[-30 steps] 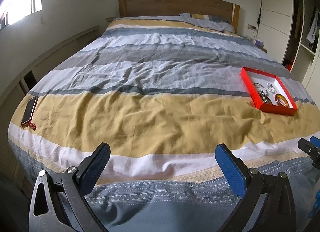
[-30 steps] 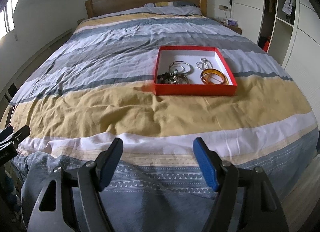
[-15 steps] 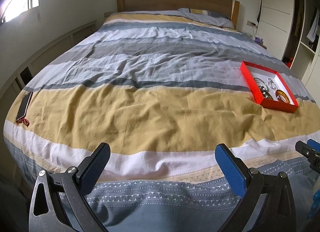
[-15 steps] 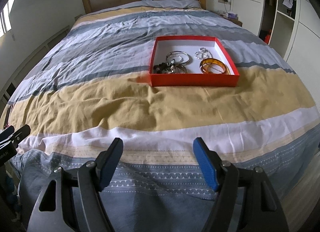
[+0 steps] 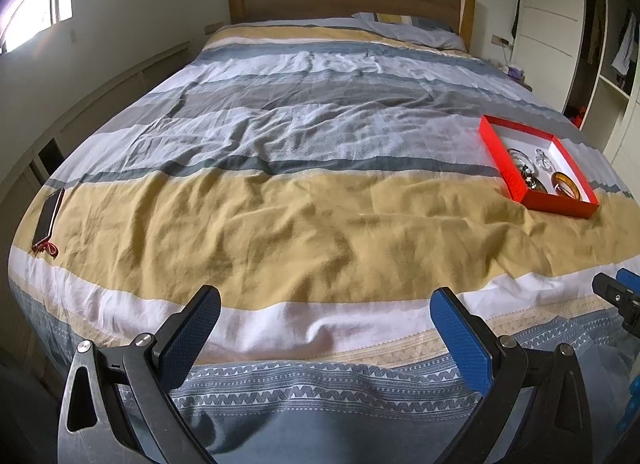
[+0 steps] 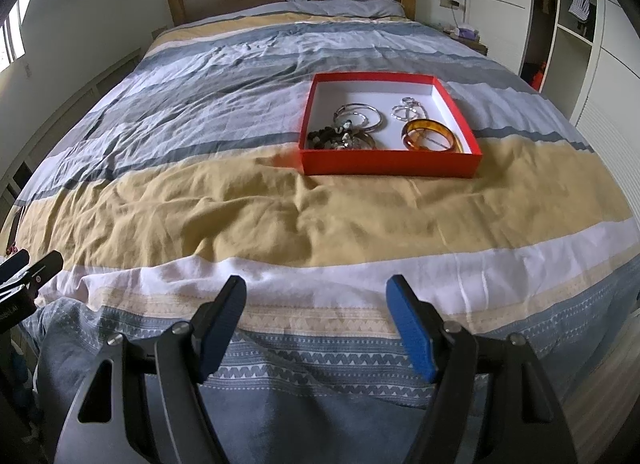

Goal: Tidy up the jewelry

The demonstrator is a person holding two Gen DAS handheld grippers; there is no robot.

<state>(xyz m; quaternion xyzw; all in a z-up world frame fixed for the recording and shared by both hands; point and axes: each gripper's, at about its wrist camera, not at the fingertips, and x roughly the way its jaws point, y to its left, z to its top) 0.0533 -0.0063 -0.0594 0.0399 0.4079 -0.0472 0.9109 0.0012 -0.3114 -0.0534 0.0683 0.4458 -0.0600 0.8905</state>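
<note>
Both grippers hang at the foot of the bed, and each one stands wide with nothing between its blue pads: the left gripper [image 5: 326, 314] faces the bare middle of the striped cover [image 5: 280, 223], the right gripper [image 6: 316, 304] faces the red box [image 6: 390, 161].

Going left to right across the bed, a phone [image 5: 48, 215] lies near the left edge on the yellow stripe, well apart from everything else. Then comes a long stretch of rumpled cover. On the right side sits the box, open, with the jewelry gathered in its near half: a dark bead string [image 6: 326, 137] at the left, silver bangles [image 6: 360, 113] just behind it, a few small silver rings [image 6: 406, 107] toward the right, and an amber bangle [image 6: 430, 135] at the near right corner.

No piece shows loose on the cover (folds could hide a small one). So the pieces lie together in the box, which fits a finished gathering, or equally a jumble that awaits sorting; the pictures do not settle which.
</note>
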